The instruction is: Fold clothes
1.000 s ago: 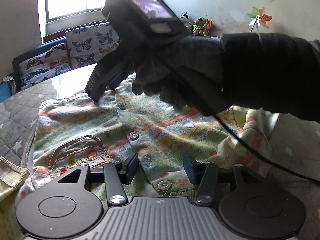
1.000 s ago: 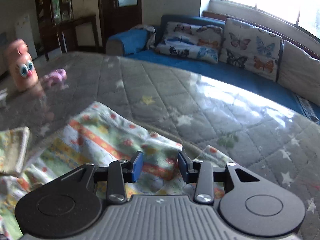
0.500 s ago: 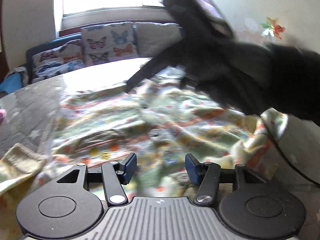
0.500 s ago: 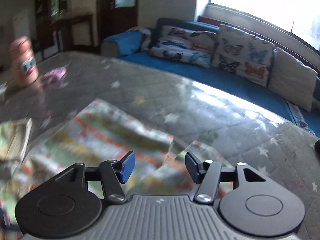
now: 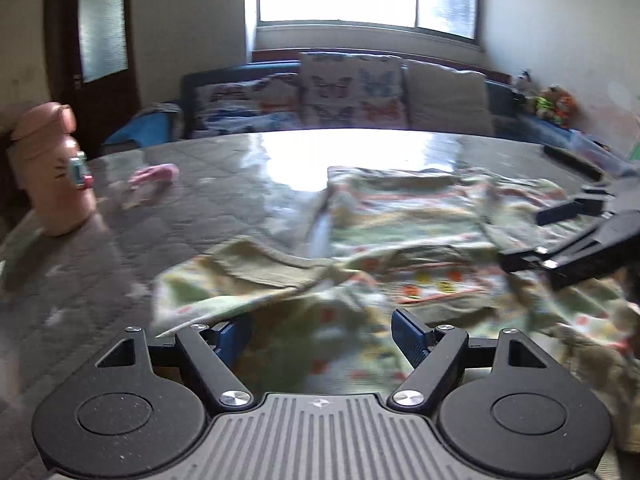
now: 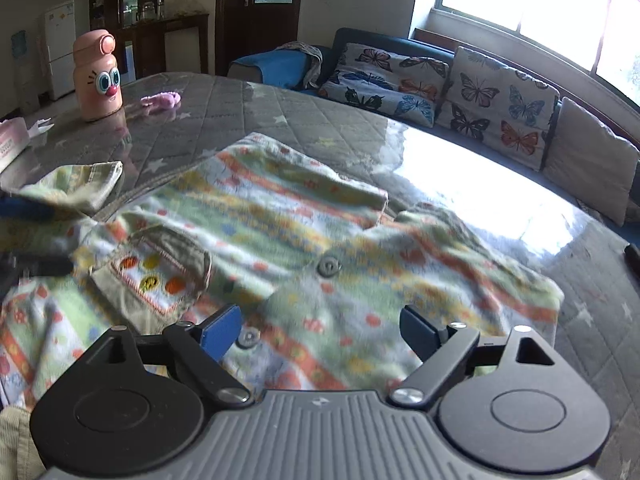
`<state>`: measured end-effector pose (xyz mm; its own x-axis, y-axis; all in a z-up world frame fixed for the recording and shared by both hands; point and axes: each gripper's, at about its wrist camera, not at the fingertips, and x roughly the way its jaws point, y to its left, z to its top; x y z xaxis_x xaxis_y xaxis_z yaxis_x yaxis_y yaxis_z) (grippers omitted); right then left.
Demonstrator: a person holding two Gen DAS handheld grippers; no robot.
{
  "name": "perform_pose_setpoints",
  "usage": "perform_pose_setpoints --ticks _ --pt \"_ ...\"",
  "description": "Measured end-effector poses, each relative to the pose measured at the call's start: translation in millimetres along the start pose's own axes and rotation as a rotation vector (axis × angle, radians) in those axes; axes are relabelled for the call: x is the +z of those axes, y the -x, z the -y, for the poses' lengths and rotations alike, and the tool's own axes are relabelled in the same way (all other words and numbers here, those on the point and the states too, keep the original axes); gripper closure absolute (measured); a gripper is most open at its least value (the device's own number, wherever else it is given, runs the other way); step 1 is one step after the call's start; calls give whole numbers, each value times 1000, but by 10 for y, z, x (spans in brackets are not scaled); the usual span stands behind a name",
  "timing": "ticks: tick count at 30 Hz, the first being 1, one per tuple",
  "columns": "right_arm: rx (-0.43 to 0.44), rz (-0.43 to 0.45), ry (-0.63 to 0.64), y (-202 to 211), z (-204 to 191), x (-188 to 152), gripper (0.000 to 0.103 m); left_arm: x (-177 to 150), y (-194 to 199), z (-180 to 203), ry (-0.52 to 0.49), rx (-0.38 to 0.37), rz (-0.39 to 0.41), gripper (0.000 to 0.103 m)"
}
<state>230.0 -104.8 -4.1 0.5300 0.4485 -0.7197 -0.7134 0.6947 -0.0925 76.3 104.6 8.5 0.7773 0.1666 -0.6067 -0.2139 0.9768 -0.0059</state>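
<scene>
Both claws now stand with fingers spread wide and nothing between them: the left gripper [image 5: 322,334] at the bottom of its frame, over a raised fold of the patterned shirt [image 6: 304,248], and the right gripper [image 6: 320,334] low over the shirt's button front. A second ago we saw the right one narrower, close over the far edge of the cloth, and the left facing the buttons; since then the right has pulled back and widened, and the left has swung toward the sleeve [image 5: 256,264] at frame centre. We judge the shirt is mid-arrangement, spread on the quilted table [image 6: 280,120] but still rumpled. Only the right view shows the pocket [image 6: 152,276] and buttons sharply; only the left view, blurred, shows the right gripper entering from the right edge. A pink bottle [image 6: 98,76] stands upper left.
</scene>
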Motion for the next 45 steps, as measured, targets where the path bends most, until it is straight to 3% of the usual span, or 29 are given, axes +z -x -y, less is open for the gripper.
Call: perform_pose_setpoints --ticks 10,16,26,30,34,42,45 --pt "-3 -8 -54 -19 47 -64 4 -39 40 -671 177 238 31 20" --pt "-9 -15 -52 -37 32 -48 1 -106 -50 -943 218 352 -13 17" --pt "-39 12 45 172 -185 -63 1 -48 -31 -899 215 330 -15 16" --pt "-23 10 79 245 -296 -104 1 -24 -35 -582 125 232 -6 16" --pt "-14 -2 74 289 -322 -174 1 -57 -117 -328 3 246 -9 15" --pt "4 9 72 536 -397 -361 1 -47 -76 -324 -18 258 -14 10" --pt "12 23 75 674 -468 -464 1 -22 19 -196 -25 216 7 9"
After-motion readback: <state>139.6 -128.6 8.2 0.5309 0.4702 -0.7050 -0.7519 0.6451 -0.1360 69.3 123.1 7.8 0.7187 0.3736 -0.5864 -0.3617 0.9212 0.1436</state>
